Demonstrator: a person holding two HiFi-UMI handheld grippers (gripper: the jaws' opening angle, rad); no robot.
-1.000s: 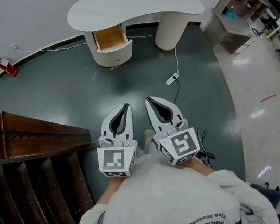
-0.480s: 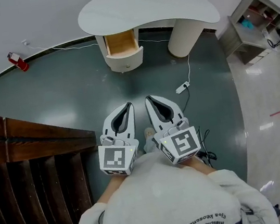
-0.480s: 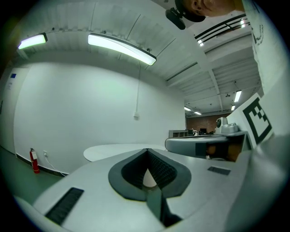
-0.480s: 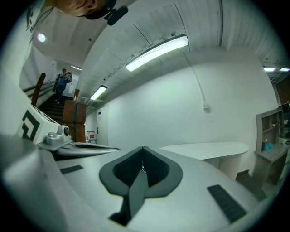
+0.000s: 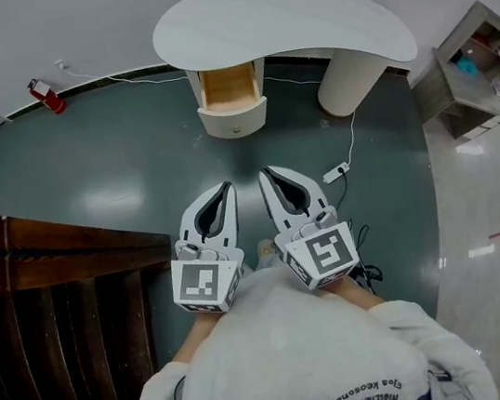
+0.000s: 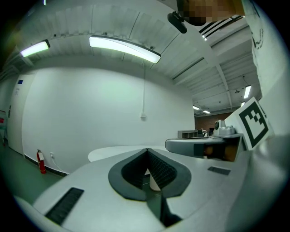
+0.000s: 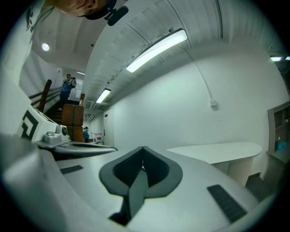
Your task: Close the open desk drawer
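- Sweatshirt (image 5: 304, 365): two lines of dark lettering (image 5: 370, 396) near its lower end, upside down in the head view, and too small to read for sure.
- Just ahead of the sweatshirt, black-and-white square markers (image 5: 200, 285) sit on the cubes of the left gripper (image 5: 226, 189) and right gripper (image 5: 265, 175). They are patterns only, no letters.

Left gripper (image 5: 226, 189), right gripper (image 5: 265, 176): white tapered shells, dark grey inner pads (image 6: 159, 168) (ribbed). Black-and-white square-marker cube (image 5: 205, 284) at rear of each. Light grey sweatshirt (image 5: 294, 357), dark lettering (image 5: 370, 394).
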